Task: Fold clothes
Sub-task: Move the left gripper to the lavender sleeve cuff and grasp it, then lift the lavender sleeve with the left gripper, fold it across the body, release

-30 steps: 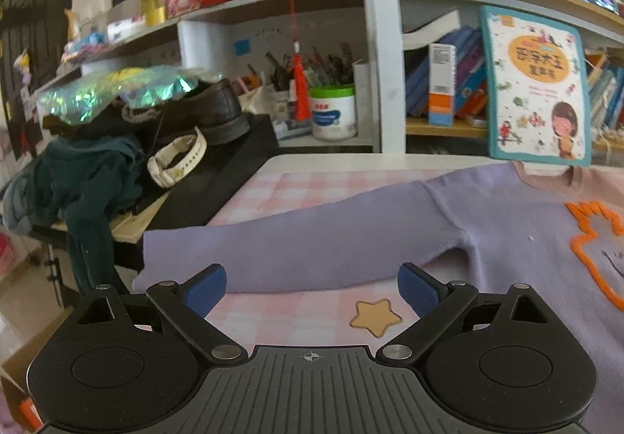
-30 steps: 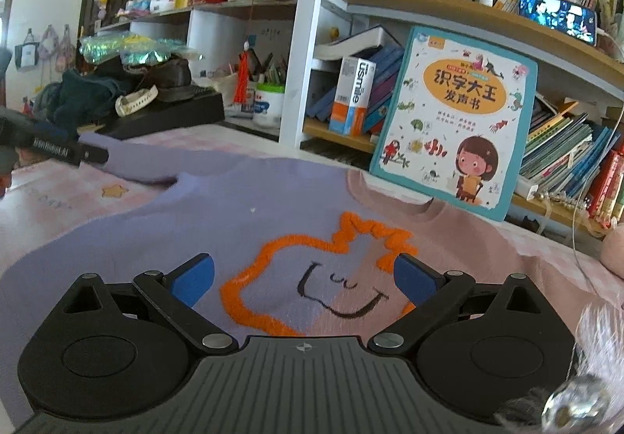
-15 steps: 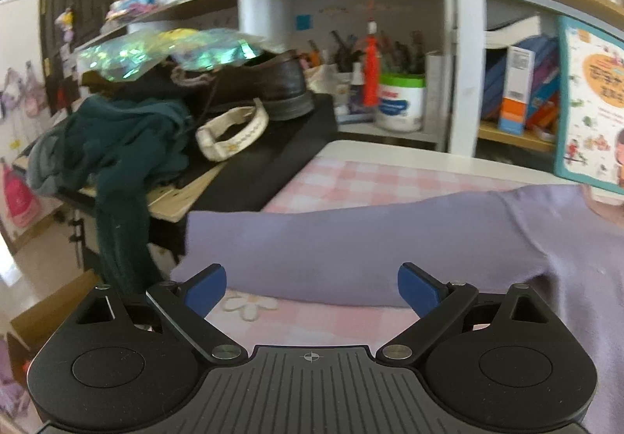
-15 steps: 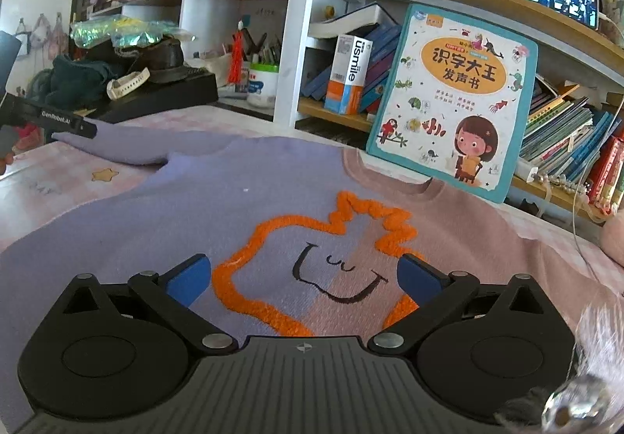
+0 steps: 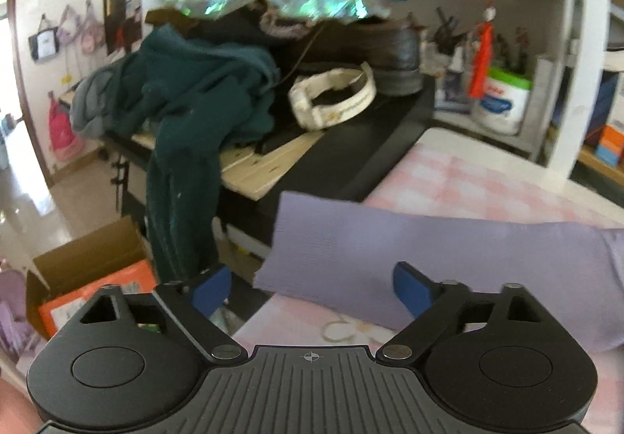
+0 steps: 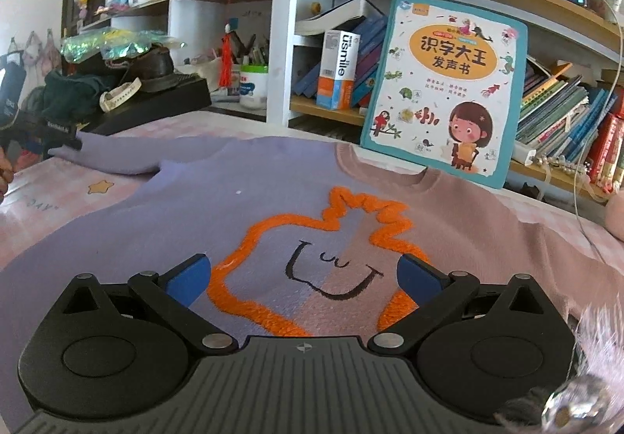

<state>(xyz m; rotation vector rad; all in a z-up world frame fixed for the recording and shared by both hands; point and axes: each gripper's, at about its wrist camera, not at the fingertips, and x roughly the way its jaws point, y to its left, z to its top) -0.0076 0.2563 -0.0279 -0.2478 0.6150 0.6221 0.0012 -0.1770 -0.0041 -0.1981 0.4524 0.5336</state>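
Left wrist view: your left gripper (image 5: 310, 287) hangs over the cuff end of the lilac sleeve (image 5: 409, 262), jaws spread wide and gripping nothing; the cuff lies just ahead, between the two blue pads.
Right wrist view: your right gripper (image 6: 304, 276) hovers low over the sweater's chest, jaws likewise parted and empty, the orange-outlined smiling face (image 6: 331, 262) framed between them.
Sweater: the lilac and pink sweater (image 6: 195, 207) lies spread flat, front up, on the pink checked tablecloth (image 6: 50, 196), neckline toward 12 o'clock, near the foot of the picture book (image 6: 444, 90).
Sleeve: it stretches out toward 9 o'clock from the body, and its cuff reaches the table's edge, which is probably why your left gripper comes in from that side.
Stage: judging by the lie, no fold shows on the parts in view; the other sleeve and the hem are out of sight, so you cannot tell how they lie.
Next move, as a judgement: closing on the cuff calls for both pads to straddle the fabric edge, since a flat knit gives little to bite on.
Risk: the cuff sits at the table's edge at 9 o'clock, beside the black stand (image 5: 351, 153) piled with a dark green garment (image 5: 195, 94); a loose pinch could let the sleeve slip off.
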